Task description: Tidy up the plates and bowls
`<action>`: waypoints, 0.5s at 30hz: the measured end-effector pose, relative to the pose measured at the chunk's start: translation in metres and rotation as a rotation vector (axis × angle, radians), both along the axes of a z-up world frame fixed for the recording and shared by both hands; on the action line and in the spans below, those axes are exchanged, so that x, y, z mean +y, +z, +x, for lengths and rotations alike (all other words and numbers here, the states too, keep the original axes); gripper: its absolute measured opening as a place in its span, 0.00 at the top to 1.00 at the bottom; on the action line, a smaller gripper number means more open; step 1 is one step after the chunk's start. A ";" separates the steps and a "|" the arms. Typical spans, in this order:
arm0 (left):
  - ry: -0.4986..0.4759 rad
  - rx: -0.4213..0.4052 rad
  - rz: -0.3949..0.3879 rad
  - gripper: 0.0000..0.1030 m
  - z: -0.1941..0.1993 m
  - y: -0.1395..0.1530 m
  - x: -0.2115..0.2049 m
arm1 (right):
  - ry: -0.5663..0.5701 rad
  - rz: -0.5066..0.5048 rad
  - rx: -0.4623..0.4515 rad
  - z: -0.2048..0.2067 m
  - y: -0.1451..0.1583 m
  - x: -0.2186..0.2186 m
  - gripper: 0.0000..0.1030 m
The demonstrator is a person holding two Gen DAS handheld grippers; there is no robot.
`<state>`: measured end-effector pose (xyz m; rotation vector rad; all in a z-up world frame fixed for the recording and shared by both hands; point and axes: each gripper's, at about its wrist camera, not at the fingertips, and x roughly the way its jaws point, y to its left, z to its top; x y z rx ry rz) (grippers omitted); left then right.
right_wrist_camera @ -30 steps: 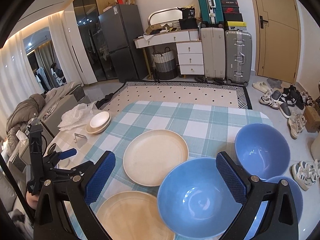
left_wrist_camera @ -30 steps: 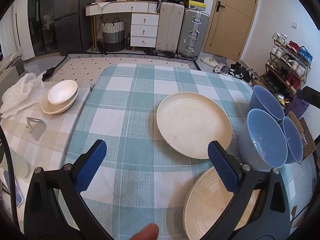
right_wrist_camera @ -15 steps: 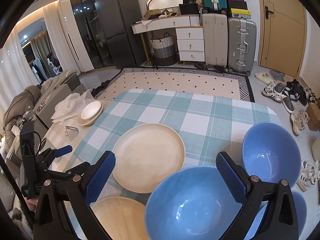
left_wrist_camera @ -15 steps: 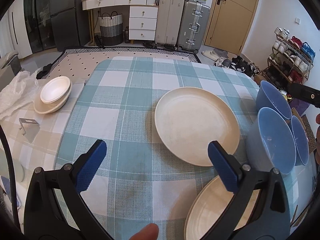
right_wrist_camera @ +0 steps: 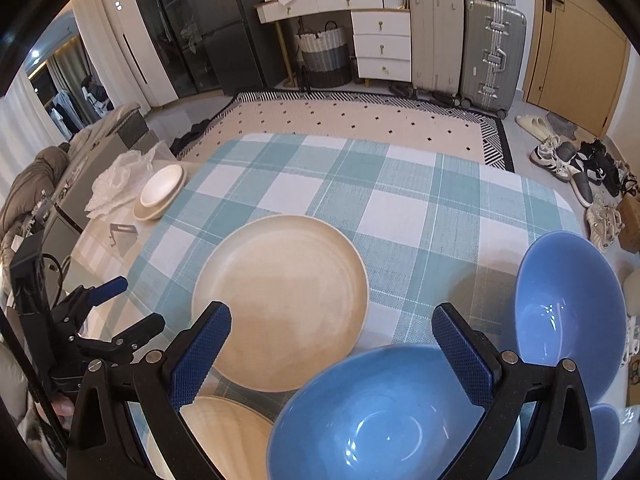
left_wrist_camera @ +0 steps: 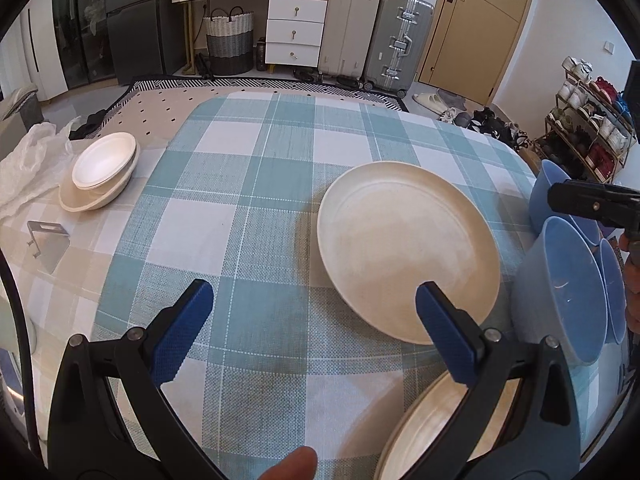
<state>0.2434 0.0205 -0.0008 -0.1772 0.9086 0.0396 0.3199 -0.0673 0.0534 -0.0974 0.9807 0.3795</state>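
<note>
A cream plate [left_wrist_camera: 408, 248] lies on the checked tablecloth; it also shows in the right wrist view [right_wrist_camera: 280, 296]. A second cream plate [left_wrist_camera: 432, 428] lies at the near edge, partly under my left gripper's right finger; it also shows in the right wrist view [right_wrist_camera: 224, 436]. Three blue bowls stand at the right: a near one [right_wrist_camera: 376, 416], a far one [right_wrist_camera: 568, 312], and a third [right_wrist_camera: 608, 436] mostly hidden. My left gripper [left_wrist_camera: 316, 320] is open and empty above the cloth. My right gripper [right_wrist_camera: 332, 344] is open and empty above the near blue bowl.
Small white bowls stacked on a cream dish [left_wrist_camera: 100, 172] sit at the left on a beige cloth, beside a metal bracket [left_wrist_camera: 46, 240] and a white plastic bag [left_wrist_camera: 28, 164]. Beyond the table stand suitcases [left_wrist_camera: 376, 28], drawers and a shoe rack [left_wrist_camera: 592, 128].
Both grippers have moved forward and lower over the table; plates and bowls look nearer. Nothing was picked up or moved.
</note>
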 end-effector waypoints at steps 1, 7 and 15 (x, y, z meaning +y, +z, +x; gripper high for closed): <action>-0.001 0.004 0.000 0.02 0.002 -0.002 -0.001 | 0.004 -0.012 0.014 0.004 -0.004 0.002 0.01; -0.004 0.033 -0.002 0.02 0.013 -0.017 -0.006 | 0.035 -0.060 0.077 0.022 -0.021 0.011 0.01; 0.004 0.062 -0.016 0.02 0.023 -0.031 -0.008 | 0.056 -0.120 0.150 0.041 -0.041 0.018 0.01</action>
